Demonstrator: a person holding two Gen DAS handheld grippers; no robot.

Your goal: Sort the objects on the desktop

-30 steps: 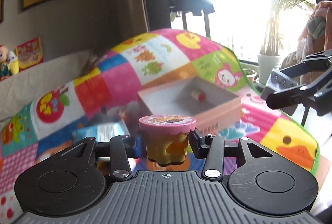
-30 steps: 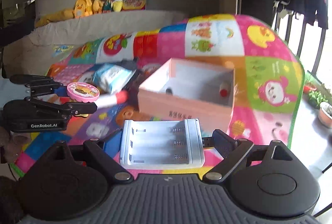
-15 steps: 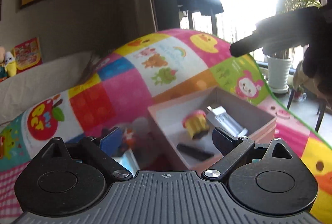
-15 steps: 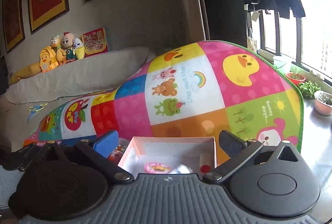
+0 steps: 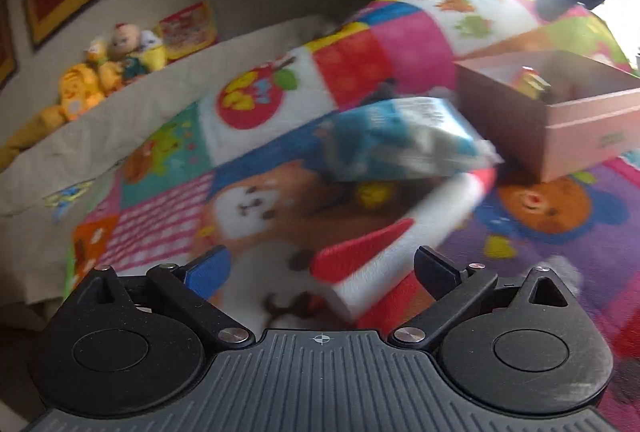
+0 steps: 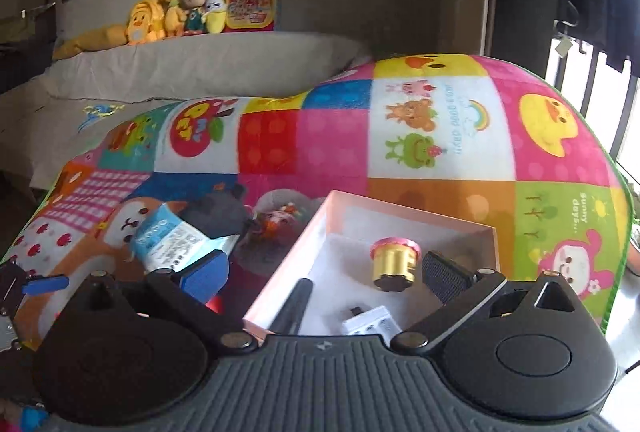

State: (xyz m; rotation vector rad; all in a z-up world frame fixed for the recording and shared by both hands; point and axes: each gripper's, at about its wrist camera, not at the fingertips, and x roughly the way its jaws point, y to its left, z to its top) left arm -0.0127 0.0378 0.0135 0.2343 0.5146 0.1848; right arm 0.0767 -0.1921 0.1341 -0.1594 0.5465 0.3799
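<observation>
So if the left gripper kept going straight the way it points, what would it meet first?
Most likely the red-and-white tube lying on the blanket, already between the open jaws of the left gripper. The picture is blurred, so depth is uncertain.

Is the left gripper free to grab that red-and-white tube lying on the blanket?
Probably yes: the left gripper is open and empty, the red-and-white tube lies just ahead of it, nothing between.

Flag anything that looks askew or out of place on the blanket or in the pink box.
In the pink box, the pink-lidded yellow pot lies tipped on its side. Nothing looks spilled or damaged.
</observation>
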